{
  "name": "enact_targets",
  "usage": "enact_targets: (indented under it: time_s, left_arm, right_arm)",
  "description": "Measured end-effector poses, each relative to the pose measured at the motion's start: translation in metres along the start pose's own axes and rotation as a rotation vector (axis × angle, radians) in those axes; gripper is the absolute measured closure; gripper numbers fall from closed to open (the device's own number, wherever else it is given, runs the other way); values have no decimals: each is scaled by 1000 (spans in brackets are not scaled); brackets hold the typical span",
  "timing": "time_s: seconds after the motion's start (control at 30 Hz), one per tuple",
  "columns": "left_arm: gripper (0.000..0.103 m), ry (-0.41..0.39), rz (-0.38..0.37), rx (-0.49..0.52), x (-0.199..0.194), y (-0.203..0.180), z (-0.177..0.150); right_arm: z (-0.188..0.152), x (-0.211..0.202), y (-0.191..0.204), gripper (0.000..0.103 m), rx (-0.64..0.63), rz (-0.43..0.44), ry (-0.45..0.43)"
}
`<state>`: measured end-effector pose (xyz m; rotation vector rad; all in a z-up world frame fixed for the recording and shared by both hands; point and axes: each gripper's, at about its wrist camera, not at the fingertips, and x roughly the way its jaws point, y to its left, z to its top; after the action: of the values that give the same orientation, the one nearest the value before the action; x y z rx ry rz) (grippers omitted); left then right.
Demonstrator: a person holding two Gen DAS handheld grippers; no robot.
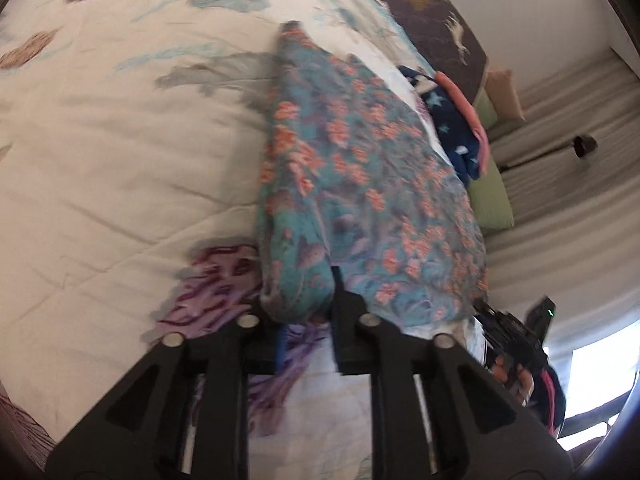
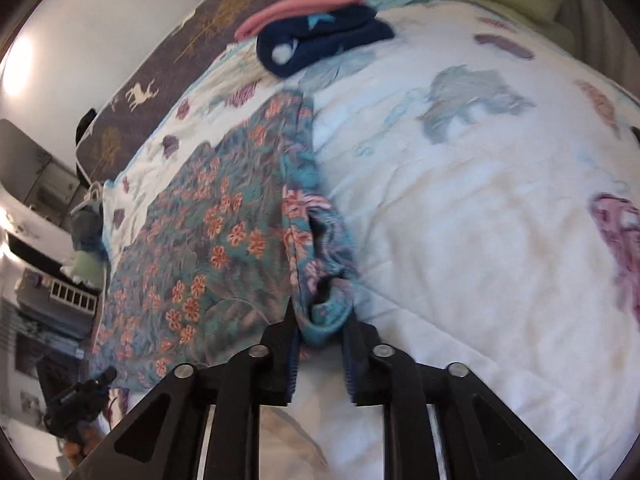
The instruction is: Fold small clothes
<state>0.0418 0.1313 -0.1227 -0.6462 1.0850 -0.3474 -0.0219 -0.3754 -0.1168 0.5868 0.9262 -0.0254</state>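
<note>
Both fingers (image 1: 306,308) (image 2: 320,336) clamp blurred floral garment (image 1: 360,184) folds.

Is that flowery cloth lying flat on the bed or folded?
Partly folded. The floral cloth has one long edge doubled over into a thick roll, pinched by both the left tool and the right tool.

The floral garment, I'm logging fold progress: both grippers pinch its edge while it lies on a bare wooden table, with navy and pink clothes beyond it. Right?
Not a table: the floral garment lies on a leaf-printed bedspread, per the right wrist view. The left gripper and right gripper pinch it; navy and pink clothes lie beyond.
</note>
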Motion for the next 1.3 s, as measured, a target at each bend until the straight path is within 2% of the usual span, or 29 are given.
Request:
enact_targets:
  time_s: [0.07, 0.13, 0.17, 0.23, 0.4, 0.5, 0.6, 0.8, 0.97, 1.1, 1.23, 1.27, 1.3]
  left_arm:
    - [70, -15, 19, 7, -2, 0, 2]
    - [50, -39, 47, 17, -9, -1, 2]
    - [47, -53, 55, 24, -12, 0, 1]
    - [46, -77, 81, 40, -17, 2, -1]
    - [46, -90, 101, -9, -25, 22, 2]
    - [45, -116, 140, 9, -35, 23, 9]
    - [42, -153, 149, 19, -48, 24, 16]
    - [39, -208, 177, 46, -73, 34, 20]
    - [38, -235, 185, 9, -89, 57, 19]
    - [38, -256, 183, -14, -101, 73, 22]
    - [38, -279, 171, -28, -111, 83, 28]
    - [38, -279, 166, -28, -112, 84, 30]
    - [38, -274, 156, -24, -112, 85, 34]
  right_arm:
    - [0, -14, 8, 71, -37, -91, -55]
    - [-2, -26, 25, 71, -120, -177, -107]
    - [-3, -31, 37, 71, -170, -205, -124]
    - [-5, -34, 52, 70, -222, -196, -133]
    - [-29, -24, 104, 63, -380, -57, -79]
    - [-54, -6, 146, 58, -546, -33, -51]
    - [-88, 14, 190, 53, -732, -29, -30]
    - [-163, 31, 264, 45, -1116, -47, -115]
    - [-201, 48, 303, 40, -1283, 2, -145]
    - [-224, 74, 331, 40, -1382, 0, -153]
    - [-234, 111, 354, 42, -1439, -96, -201]
    - [-232, 117, 358, 47, -1420, -104, -206]
    - [-226, 123, 361, 66, -1385, -109, -207]
